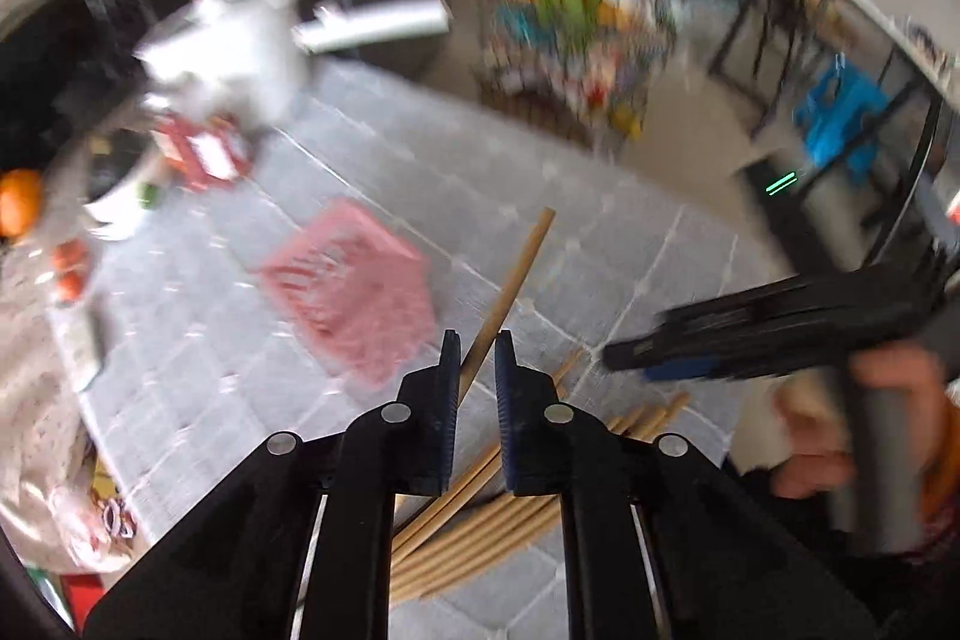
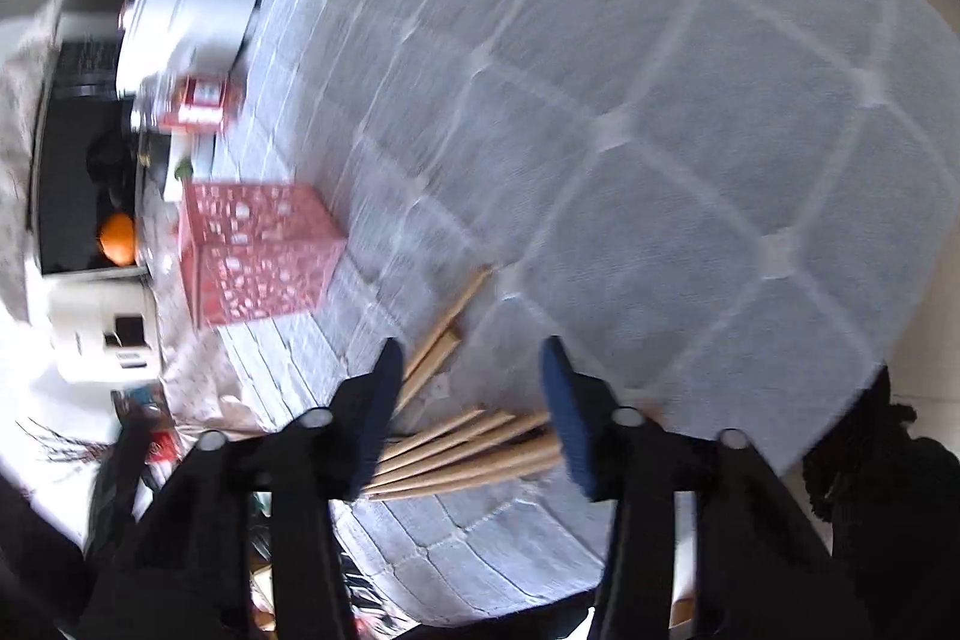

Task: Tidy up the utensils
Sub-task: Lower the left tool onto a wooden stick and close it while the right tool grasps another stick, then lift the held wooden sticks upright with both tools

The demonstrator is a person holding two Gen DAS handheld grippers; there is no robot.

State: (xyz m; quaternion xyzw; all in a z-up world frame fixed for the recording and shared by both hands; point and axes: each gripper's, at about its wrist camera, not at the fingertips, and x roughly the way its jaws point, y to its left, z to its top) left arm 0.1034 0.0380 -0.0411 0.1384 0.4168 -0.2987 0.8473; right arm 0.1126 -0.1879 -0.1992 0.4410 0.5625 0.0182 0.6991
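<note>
**Wooden chopstick between left jaws; right gripper spread over the pile**

Wooden chopsticks (image 1: 480, 514) lie in a loose pile on the grey quilted tablecloth (image 1: 600, 232), near the table's edge. In the left wrist view, going left to right: an orange (image 1: 18, 211) at the far left, a red carton (image 1: 201, 148) and a white pot (image 1: 234, 46) behind it, then the pink perforated holder (image 1: 354, 289) standing on the cloth, apart from the pile. The left gripper (image 1: 477, 340) is nearly closed, with a single chopstick (image 1: 513, 280) running up between its pads; the blur leaves it unclear whether both pads touch it. At the right, the right gripper (image 1: 780, 334) is held in a hand (image 1: 840, 424).

In the right wrist view, the holder (image 2: 258, 250) sits left of the pile (image 2: 468, 448). The right gripper (image 2: 474, 352) has its jaws spread wide above the chopsticks, gripping nothing.
</note>
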